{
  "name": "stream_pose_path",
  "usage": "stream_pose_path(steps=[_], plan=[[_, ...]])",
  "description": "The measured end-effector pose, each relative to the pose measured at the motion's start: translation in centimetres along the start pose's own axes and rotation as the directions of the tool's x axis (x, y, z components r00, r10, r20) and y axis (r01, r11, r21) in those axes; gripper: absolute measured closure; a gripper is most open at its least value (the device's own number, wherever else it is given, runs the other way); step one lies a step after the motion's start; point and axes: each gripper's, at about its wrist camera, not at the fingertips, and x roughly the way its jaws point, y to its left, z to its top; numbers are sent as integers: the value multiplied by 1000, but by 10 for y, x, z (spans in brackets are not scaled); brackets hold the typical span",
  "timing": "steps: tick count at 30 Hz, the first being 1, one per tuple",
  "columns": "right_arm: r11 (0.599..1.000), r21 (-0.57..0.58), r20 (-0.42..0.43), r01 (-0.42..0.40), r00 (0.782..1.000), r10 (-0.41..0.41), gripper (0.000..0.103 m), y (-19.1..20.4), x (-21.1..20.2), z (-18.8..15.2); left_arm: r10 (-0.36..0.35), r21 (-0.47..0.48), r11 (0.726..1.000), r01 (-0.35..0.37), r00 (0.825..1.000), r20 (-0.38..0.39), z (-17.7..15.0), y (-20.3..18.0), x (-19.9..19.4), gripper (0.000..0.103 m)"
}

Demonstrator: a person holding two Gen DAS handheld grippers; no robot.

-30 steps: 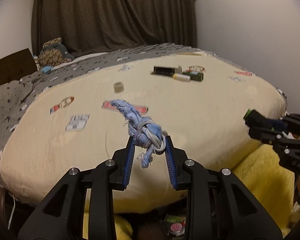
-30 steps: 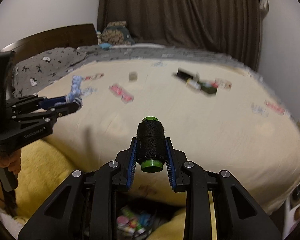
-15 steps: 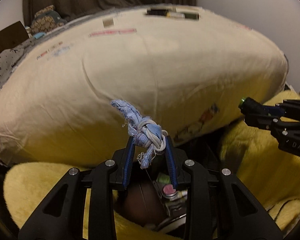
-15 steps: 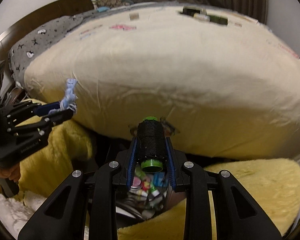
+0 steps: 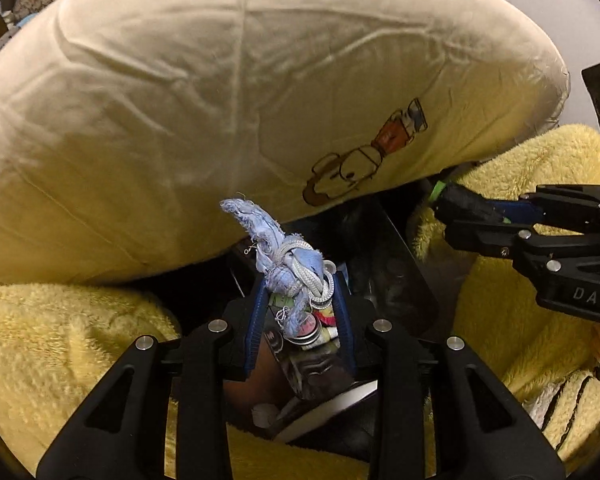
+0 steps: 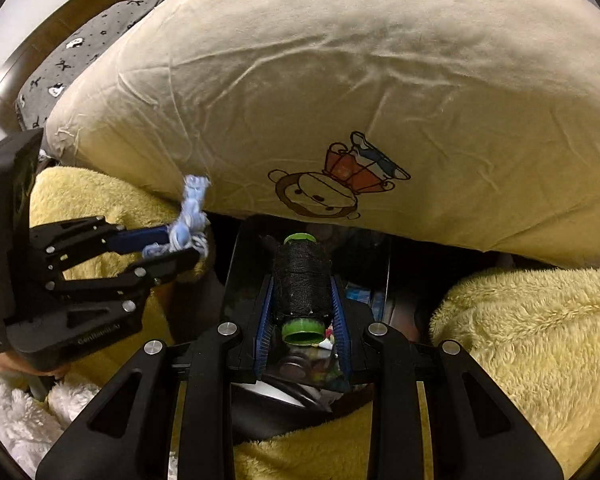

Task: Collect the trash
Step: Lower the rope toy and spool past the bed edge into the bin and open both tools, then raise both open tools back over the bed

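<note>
My left gripper [image 5: 298, 282] holds a frayed blue rag knotted with white cord [image 5: 288, 268]; its jaws are opening while the knot still sits between the pads. It hangs over a black bin [image 5: 404, 264] with coloured trash [image 5: 312, 330] inside. My right gripper [image 6: 302, 280] is shut on a spool of black thread with green ends [image 6: 300, 268], also above the bin [image 6: 236, 248]. In the right wrist view the left gripper [image 6: 180, 244] and the rag [image 6: 190, 216] are at the left. In the left wrist view the right gripper [image 5: 452, 216] and the spool [image 5: 460, 200] are at the right.
A cream bed cover with a cartoon print [image 6: 332, 188] bulges over the far side of the bin. Yellow fluffy blanket [image 6: 532, 340] wraps around the bin on both sides and in front. White fleece [image 6: 12, 420] lies at the lower left.
Both grippers have come down from above the bed and tipped downward, so the bin now lies under them. The rag and the spool came along in the jaws.
</note>
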Motion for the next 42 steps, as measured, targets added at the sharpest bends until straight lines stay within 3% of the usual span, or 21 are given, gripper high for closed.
stream_pose_path(steps=[4, 6, 8, 12, 14, 17, 21, 25, 33, 39, 42], plan=[[1000, -2, -2, 9, 1000, -9, 73, -1, 3, 1, -1, 2, 1000, 1, 1000, -28, 0, 0, 5, 64], [1000, 4, -10, 20, 1000, -20, 70, -1, 6, 1, 9, -3, 1000, -9, 1000, -30, 2, 2, 6, 44], [999, 8, -2, 33, 999, -33, 51, 0, 6, 2, 22, -11, 1000, -22, 1000, -17, 2, 5, 2, 37], [998, 26, 31, 55, 998, -56, 39, -4, -2, 2, 46, -27, 999, -46, 999, 9, 2, 12, -9, 26], [997, 32, 56, 66, 996, -68, 28, -4, -9, 3, 52, -31, 998, -52, 999, 15, 2, 12, -12, 20], [996, 56, 91, 62, 994, -67, 17, -7, -21, 4, 56, -26, 998, -55, 998, 28, 5, 15, -21, 18], [996, 49, 143, 74, 987, -80, 15, -9, -39, 17, 70, -29, 997, -68, 995, 68, 12, 17, -35, 18], [992, 28, 236, 124, 963, -127, 14, -10, -72, 33, 86, -61, 995, -78, 986, 144, 25, 34, -65, 18], [979, -11, 366, 205, 912, -187, 13, -25, -111, 99, 214, -102, 976, -191, 924, 316, 88, 68, -118, 18], [983, 5, 406, 184, 898, -170, 13, -46, -112, 168, 304, -164, 952, -257, 850, 430, 151, 91, -136, 18], [981, 0, 397, 192, 901, -176, 13, -54, -101, 202, 310, -189, 950, -249, 833, 458, 180, 106, -131, 18]])
